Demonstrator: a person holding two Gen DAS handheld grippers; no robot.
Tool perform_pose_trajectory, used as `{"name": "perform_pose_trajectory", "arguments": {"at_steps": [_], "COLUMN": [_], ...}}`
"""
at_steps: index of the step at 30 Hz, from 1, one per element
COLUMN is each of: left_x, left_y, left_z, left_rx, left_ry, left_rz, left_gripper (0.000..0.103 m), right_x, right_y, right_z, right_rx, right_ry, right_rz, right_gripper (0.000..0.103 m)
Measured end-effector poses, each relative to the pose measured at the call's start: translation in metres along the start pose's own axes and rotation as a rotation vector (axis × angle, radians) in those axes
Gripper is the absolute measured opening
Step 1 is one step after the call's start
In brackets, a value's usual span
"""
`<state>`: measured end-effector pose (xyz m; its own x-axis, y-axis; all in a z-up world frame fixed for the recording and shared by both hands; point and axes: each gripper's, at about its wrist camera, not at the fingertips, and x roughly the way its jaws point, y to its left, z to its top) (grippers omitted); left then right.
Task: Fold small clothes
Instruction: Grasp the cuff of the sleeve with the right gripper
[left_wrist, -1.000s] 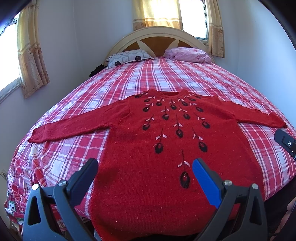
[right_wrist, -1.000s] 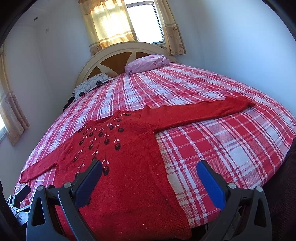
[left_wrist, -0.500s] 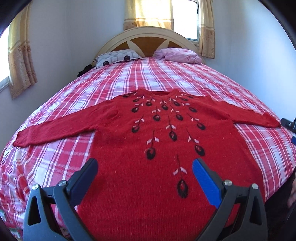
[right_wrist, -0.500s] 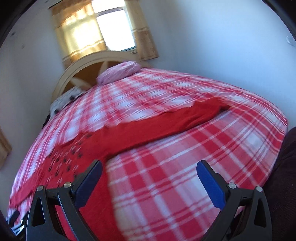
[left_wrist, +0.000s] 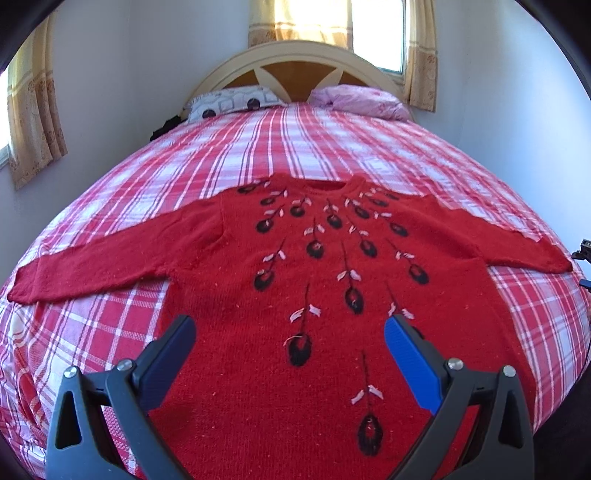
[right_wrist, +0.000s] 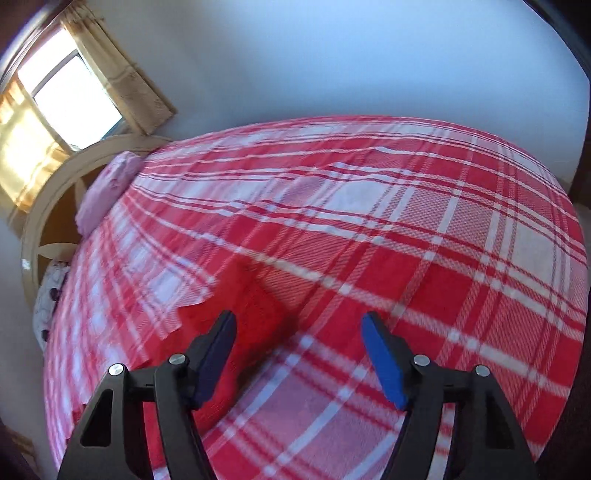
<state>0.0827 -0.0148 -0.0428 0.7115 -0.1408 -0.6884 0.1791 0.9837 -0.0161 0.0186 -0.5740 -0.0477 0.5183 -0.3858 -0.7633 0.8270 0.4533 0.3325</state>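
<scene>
1. Sweater lies flat, front up, on the bed, both sleeves spread wide; no fold made yet.
2. Left gripper hangs over the lower body, jaws apart, holding nothing.
3. Right gripper sits over the cuff, jaws apart, empty; view blurred.
4. Likely soft, limp knit, light but stretchy; it should sag and drag on the plaid.
5. Best hold, by judgement: cuff edge, pinching both layers.

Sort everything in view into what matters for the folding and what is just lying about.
For the job:
red sweater, spread flat
its sleeve end
left gripper, open
right gripper, open

Lying about:
plaid bedspread
patterned pillow
pink pillow
headboard
curtains
</scene>
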Motion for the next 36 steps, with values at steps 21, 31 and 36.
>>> {"name": "perform_pose_trajectory", "arguments": {"at_steps": [21, 31, 36], "left_x": [0.017, 0.012, 0.004], "left_y": [0.024, 0.043, 0.065], "left_z": [-0.004, -0.006, -0.006], "left_rx": [-0.091, -0.147, -0.173], "left_ry": [0.055, 0.035, 0.003], "left_rz": [-0.015, -0.024, 0.007], "left_gripper": [0.103, 0.103, 0.103], "right_x": [-0.031, -0.121, -0.136], "right_y": [0.046, 0.18, 0.28], "right_z": [0.004, -0.057, -0.133], "right_rx": [-0.202, -0.448, -0.558], "right_ry": [-0.051, -0.041, 0.121], "right_rz": [0.062, 0.34, 0.587], "right_gripper": [0.011, 0.011, 0.011]}}
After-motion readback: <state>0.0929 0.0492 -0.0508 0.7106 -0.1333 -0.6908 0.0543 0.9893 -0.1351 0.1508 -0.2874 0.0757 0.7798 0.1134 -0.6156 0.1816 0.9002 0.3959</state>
